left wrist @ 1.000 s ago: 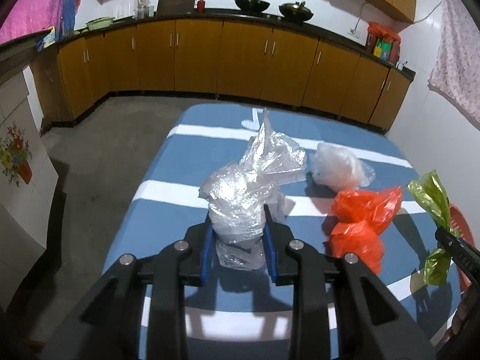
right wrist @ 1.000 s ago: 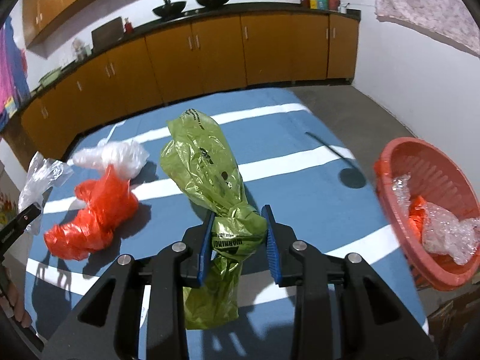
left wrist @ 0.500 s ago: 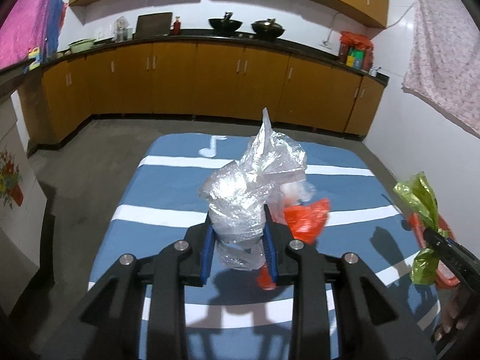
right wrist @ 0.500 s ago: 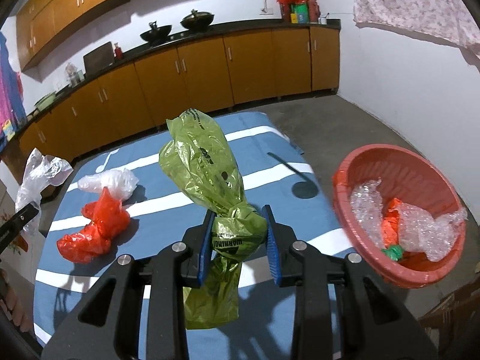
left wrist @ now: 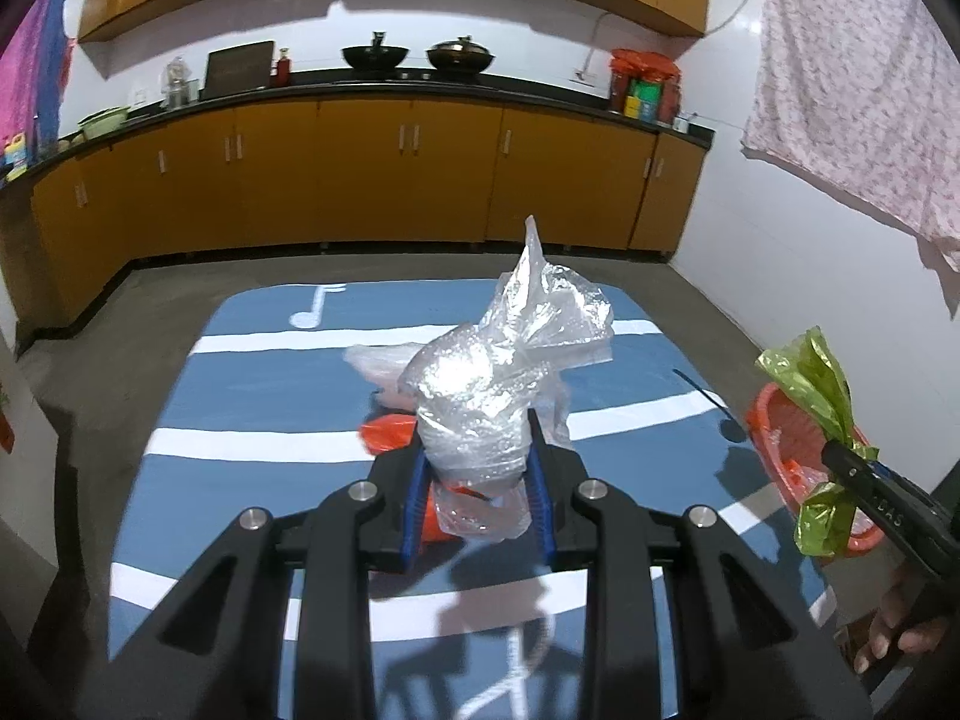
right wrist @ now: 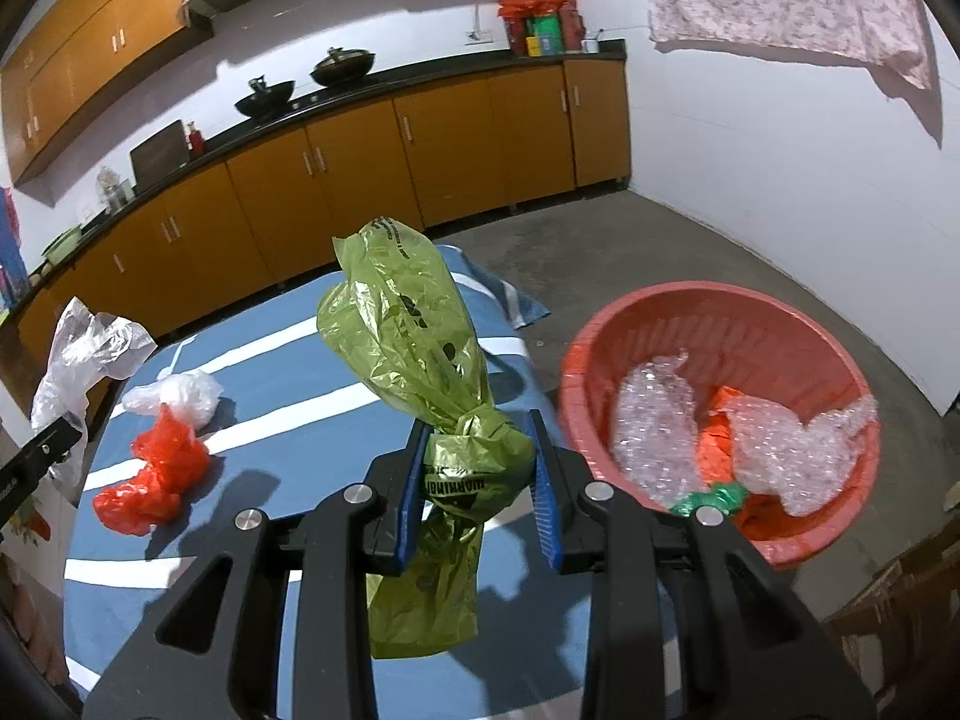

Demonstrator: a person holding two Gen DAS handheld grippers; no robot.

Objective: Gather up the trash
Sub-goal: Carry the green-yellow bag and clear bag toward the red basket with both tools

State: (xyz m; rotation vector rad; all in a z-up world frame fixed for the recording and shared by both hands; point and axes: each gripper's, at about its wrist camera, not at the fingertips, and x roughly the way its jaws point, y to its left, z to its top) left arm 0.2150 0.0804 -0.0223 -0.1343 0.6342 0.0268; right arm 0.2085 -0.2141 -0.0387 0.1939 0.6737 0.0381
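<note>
My left gripper [left wrist: 477, 480] is shut on a crumpled clear plastic bag [left wrist: 498, 378], held above the blue striped table [left wrist: 252, 420]. My right gripper [right wrist: 477, 468] is shut on a knotted green plastic bag [right wrist: 414, 348], raised over the table's right edge beside the red basket [right wrist: 708, 306]. That green bag [left wrist: 810, 384] also shows at the far right of the left wrist view, in front of the basket [left wrist: 765, 426]. On the table lie a red bag [right wrist: 156, 468] and a whitish bag [right wrist: 180, 396]. The red bag [left wrist: 390, 429] is mostly hidden behind the clear bag.
The red basket stands on the floor right of the table and holds bubble wrap [right wrist: 654, 414], an orange scrap and a green scrap [right wrist: 708, 498]. Orange kitchen cabinets [left wrist: 408, 174] line the far wall. A cloth [right wrist: 780, 0] hangs on the right wall. Wooden furniture [right wrist: 888, 600] stands at lower right.
Both grippers have swung to the right and risen a little with their bags still held. The basket has come closer in the right wrist view; the table's bags have slid left.
</note>
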